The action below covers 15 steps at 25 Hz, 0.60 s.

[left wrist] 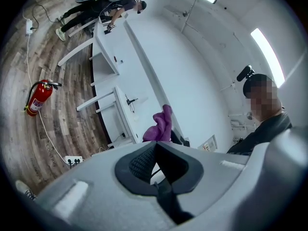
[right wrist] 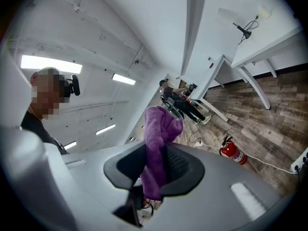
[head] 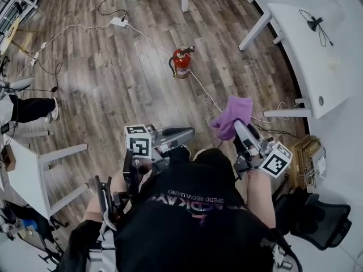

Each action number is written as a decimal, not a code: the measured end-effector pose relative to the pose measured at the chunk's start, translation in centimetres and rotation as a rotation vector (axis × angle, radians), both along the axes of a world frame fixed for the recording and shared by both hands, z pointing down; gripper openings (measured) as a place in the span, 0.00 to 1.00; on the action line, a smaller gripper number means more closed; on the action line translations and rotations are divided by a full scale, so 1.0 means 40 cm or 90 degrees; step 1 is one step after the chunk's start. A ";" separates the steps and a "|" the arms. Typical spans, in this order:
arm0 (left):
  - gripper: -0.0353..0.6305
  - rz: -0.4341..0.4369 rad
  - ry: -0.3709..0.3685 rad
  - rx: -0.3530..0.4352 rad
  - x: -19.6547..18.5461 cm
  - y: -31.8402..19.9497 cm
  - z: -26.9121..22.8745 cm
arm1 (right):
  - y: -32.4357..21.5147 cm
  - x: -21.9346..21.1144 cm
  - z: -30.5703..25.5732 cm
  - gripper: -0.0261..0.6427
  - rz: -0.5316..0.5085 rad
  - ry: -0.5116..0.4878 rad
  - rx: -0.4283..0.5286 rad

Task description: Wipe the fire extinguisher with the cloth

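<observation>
The right gripper (right wrist: 156, 150) pinches the soft, floppy purple cloth (head: 232, 115), the left gripper (left wrist: 155, 146) is closed empty, and the rigid, probably heavy fire extinguisher (head: 181, 63), best steadied at its handle, stands on the floor (head: 113, 78) well ahead.

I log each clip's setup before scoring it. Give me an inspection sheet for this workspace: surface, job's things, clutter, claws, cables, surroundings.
Surface: wood-plank floor.
Job's things: red fire extinguisher stands on the floor, apart from both claws; purple cloth sticks out of the right claw.
Clutter: nothing seen near the extinguisher.
Claws: left claw shut, empty; right claw shut on the cloth.
Cables: white cable runs from a power strip past the extinguisher's base.
Surroundings: white table at right; black office chair; a bystander's leg at left.
</observation>
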State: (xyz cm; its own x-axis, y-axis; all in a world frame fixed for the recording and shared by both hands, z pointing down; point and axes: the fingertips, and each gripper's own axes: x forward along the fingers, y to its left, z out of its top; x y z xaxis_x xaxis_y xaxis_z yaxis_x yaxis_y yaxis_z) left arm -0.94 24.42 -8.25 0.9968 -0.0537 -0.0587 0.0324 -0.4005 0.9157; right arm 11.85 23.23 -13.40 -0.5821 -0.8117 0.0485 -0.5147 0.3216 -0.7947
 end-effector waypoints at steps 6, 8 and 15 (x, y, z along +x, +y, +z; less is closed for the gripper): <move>0.05 -0.086 -0.004 -0.008 -0.044 -0.094 0.010 | -0.143 0.022 0.004 0.17 -0.037 0.003 -0.003; 0.05 -0.122 -0.010 0.001 -0.060 -0.131 0.024 | -0.208 0.035 0.018 0.17 -0.056 0.002 -0.005; 0.05 -0.288 -0.023 -0.026 -0.062 -0.285 0.022 | -0.493 0.066 0.078 0.17 -0.148 -0.006 -0.048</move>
State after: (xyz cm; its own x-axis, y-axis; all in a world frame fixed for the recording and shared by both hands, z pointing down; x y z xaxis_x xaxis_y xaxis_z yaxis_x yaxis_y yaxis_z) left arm -3.42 13.01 -7.38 0.8740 -0.4858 -0.0133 -0.1698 -0.3308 0.9283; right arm 14.48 3.51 -10.28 -0.7531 -0.6506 0.0974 -0.4262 0.3698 -0.8256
